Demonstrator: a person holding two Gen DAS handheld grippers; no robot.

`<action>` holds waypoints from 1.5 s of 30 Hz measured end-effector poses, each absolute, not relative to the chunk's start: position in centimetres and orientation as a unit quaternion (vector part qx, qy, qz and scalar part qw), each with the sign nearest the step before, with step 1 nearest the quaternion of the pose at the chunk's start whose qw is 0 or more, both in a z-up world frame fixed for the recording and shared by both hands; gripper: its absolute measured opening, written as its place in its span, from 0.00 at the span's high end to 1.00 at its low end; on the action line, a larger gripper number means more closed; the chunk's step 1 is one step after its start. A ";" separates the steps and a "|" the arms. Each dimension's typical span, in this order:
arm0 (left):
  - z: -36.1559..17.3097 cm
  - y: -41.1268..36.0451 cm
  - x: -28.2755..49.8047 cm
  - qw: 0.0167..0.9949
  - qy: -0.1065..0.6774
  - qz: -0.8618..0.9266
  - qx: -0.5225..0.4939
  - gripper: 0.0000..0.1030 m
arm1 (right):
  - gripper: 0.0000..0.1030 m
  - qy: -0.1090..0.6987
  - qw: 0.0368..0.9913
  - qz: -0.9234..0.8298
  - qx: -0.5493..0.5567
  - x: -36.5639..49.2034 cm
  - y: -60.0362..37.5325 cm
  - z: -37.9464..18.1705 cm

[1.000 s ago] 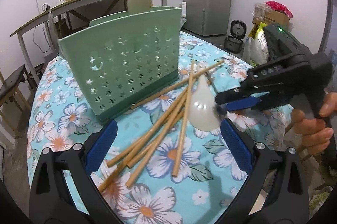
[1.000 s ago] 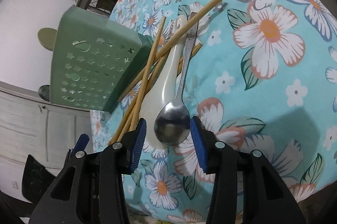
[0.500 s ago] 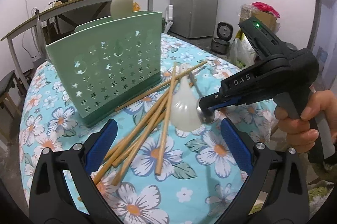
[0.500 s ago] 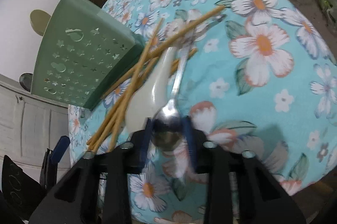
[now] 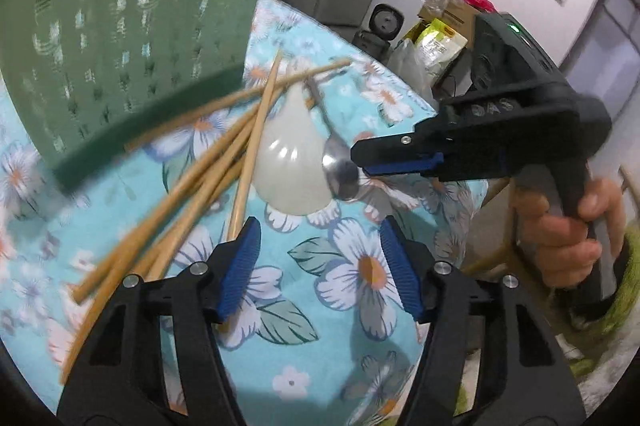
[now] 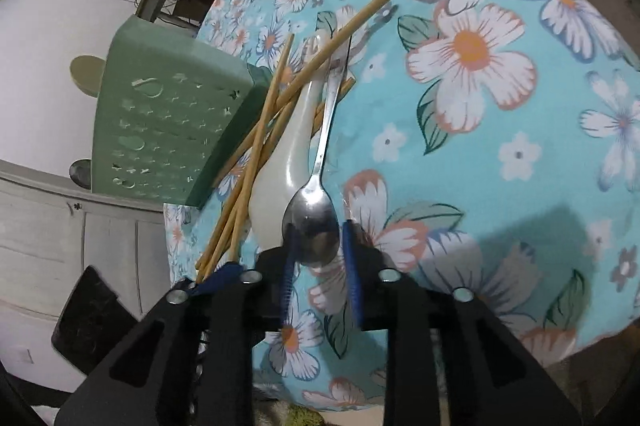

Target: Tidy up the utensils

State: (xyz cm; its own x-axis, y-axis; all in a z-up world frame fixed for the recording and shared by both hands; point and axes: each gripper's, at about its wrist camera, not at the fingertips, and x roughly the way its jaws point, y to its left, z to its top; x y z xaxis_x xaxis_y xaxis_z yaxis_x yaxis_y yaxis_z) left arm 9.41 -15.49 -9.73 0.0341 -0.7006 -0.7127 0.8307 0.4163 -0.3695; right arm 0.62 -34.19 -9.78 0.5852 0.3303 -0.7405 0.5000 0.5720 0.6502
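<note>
Right gripper (image 6: 318,258) apparently around metal spoon (image 6: 312,226)

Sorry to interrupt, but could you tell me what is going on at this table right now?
A person is sorting utensils on a floral tablecloth with a handheld claw in each hand. The right claw is closed on the bowl of a metal spoon, which lies beside a white spoon and a heap of wooden chopsticks. The left claw holds nothing, its jaws having just been narrowing, near the chopsticks' ends. The green perforated caddy stands behind the pile.
</note>
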 end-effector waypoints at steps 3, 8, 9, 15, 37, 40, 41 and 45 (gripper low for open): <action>-10.3 -15.6 10.9 0.708 0.459 -0.536 0.034 0.44 | 0.74 0.451 0.758 -0.049 0.469 0.8 -34.4 -10.4; -10.6 -16.2 12.4 0.701 0.466 -0.540 -0.004 0.45 | 0.74 0.442 0.751 -0.034 0.490 0.5 -35.1 -11.0; -10.6 -16.2 12.6 0.700 0.467 -0.540 -0.009 0.45 | 0.74 0.440 0.750 -0.031 0.493 0.4 -35.2 -11.1; -11.0 -15.4 14.5 0.667 0.502 -0.541 -0.108 0.45 | 0.74 0.431 0.742 -0.014 0.512 0.0 -35.7 -11.7; -9.4 -14.8 11.3 0.729 0.463 -0.503 0.025 0.51 | 0.68 0.479 0.801 -0.078 0.351 3.4 -33.3 -8.6; -9.0 -15.7 10.5 0.740 0.444 -0.500 0.068 0.51 | 0.73 0.476 0.795 -0.076 0.367 2.0 -34.3 -8.9; -8.8 -15.9 10.2 0.743 0.436 -0.501 0.082 0.51 | 0.76 0.476 0.796 -0.079 0.366 1.6 -34.5 -8.9; -8.5 -17.8 9.1 0.757 0.392 -0.500 0.152 0.51 | 0.92 0.490 0.795 -0.117 0.337 0.3 -34.7 -9.0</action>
